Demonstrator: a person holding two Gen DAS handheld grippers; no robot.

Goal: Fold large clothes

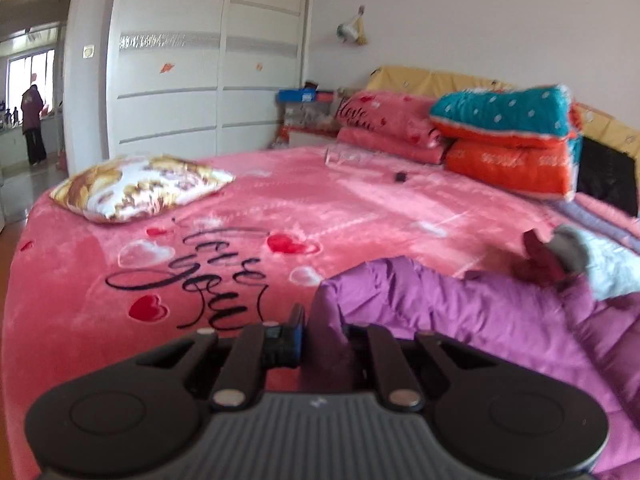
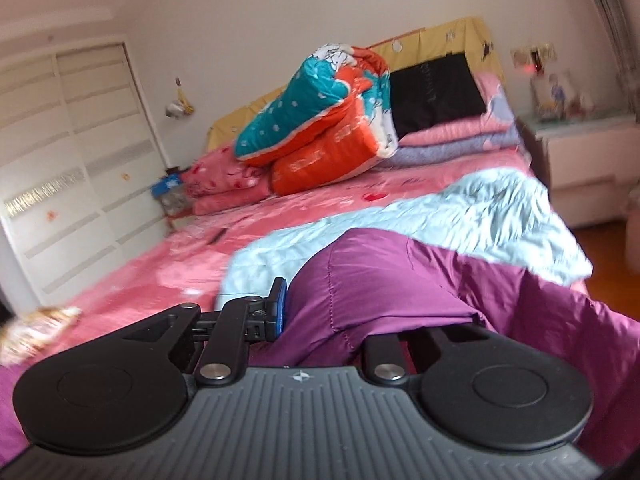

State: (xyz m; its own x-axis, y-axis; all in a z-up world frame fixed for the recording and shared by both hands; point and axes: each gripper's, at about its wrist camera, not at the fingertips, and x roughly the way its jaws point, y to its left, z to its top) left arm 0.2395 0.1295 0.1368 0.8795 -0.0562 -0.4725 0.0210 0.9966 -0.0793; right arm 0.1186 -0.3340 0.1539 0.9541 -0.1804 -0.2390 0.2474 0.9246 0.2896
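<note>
Now 2 grippers hold 1 purple jacket over the pink bed.
Left gripper and right gripper are each clamped tight on its fabric.

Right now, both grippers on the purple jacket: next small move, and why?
Probably carry both pinched edges across and lay them down as one fold. The left gripper and right gripper are each shut on the purple jacket, whose fabric bunches at both, over the pink bedspread.
</note>
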